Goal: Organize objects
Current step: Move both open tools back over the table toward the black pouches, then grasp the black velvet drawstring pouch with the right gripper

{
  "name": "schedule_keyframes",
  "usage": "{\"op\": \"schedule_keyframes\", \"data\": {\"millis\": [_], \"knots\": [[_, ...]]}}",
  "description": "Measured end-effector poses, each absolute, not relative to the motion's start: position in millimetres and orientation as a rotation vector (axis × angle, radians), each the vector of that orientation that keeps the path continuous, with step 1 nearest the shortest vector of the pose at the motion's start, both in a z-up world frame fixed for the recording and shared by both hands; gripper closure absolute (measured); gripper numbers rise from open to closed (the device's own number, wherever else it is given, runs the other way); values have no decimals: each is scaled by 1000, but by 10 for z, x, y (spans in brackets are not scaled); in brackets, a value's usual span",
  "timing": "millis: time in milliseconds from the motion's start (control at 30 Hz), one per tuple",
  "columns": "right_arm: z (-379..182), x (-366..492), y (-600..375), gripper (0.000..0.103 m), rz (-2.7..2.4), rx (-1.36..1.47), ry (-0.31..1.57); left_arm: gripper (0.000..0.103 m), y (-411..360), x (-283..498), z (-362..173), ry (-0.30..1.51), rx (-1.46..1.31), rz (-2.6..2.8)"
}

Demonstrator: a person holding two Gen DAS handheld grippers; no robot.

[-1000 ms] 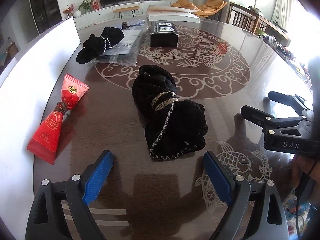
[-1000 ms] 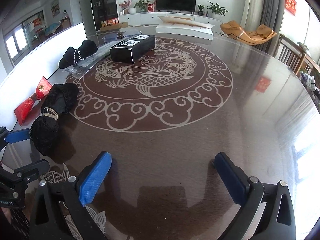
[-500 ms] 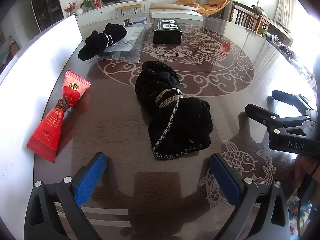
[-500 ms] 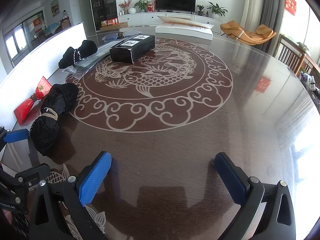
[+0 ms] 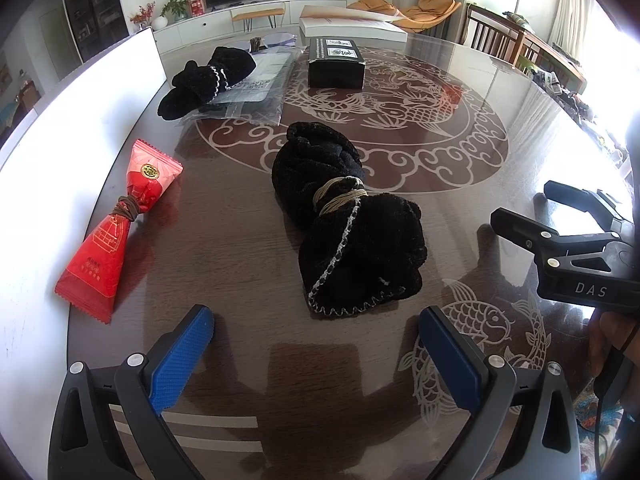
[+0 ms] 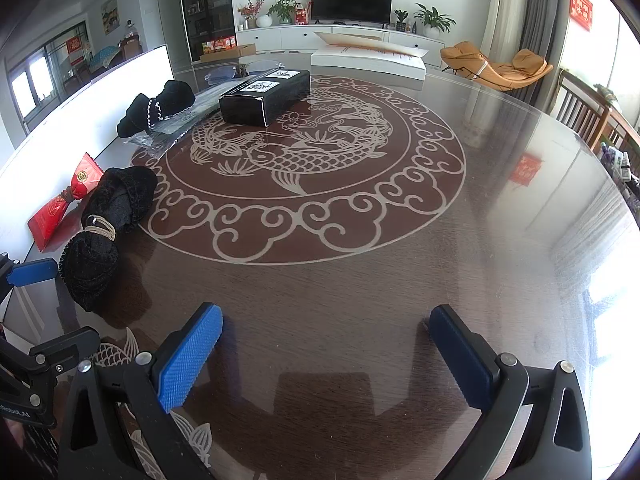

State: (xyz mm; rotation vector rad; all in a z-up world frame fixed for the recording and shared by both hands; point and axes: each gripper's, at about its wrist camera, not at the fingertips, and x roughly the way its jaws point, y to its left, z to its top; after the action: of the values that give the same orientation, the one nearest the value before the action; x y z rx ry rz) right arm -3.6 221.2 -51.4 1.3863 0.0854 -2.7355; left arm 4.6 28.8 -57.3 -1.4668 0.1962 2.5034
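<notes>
Two sets of jaws apart, nothing between; left gripper (image 5: 316, 354) now wider than a moment ago, just short of tied black pouch (image 5: 348, 232). Right gripper (image 6: 324, 350) idle over bare table (image 6: 400, 280); likely pouch pickup next.

Tied bundle (image 5: 344, 224) mid-table (image 5: 460, 208); packet (image 5: 120, 224) left; box (image 5: 336, 62) behind; second bundle (image 5: 208, 80) on bags (image 5: 260, 88).

Print on the red packet (image 5: 120, 228) and black box (image 5: 336, 62) labels too small to read
</notes>
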Motion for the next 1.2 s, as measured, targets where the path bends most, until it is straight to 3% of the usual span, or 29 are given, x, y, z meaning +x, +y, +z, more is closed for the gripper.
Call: {"op": "schedule_keyframes", "data": {"millis": [567, 833, 967, 1200], "knots": [[-518, -39, 2215, 0, -2736, 1387, 83, 0, -83, 258, -128, 13, -1215, 2762], [-511, -50, 2203, 0, -2727, 1401, 79, 0, -729, 384, 27, -398, -1095, 2928], [-378, 12, 2053, 0, -2602, 1304, -128, 0, -874, 438, 29, -523, -1039, 2929], [-279, -153, 1103, 1, -2385, 1162, 130, 0, -824, 491, 70, -481, -981, 2957]]}}
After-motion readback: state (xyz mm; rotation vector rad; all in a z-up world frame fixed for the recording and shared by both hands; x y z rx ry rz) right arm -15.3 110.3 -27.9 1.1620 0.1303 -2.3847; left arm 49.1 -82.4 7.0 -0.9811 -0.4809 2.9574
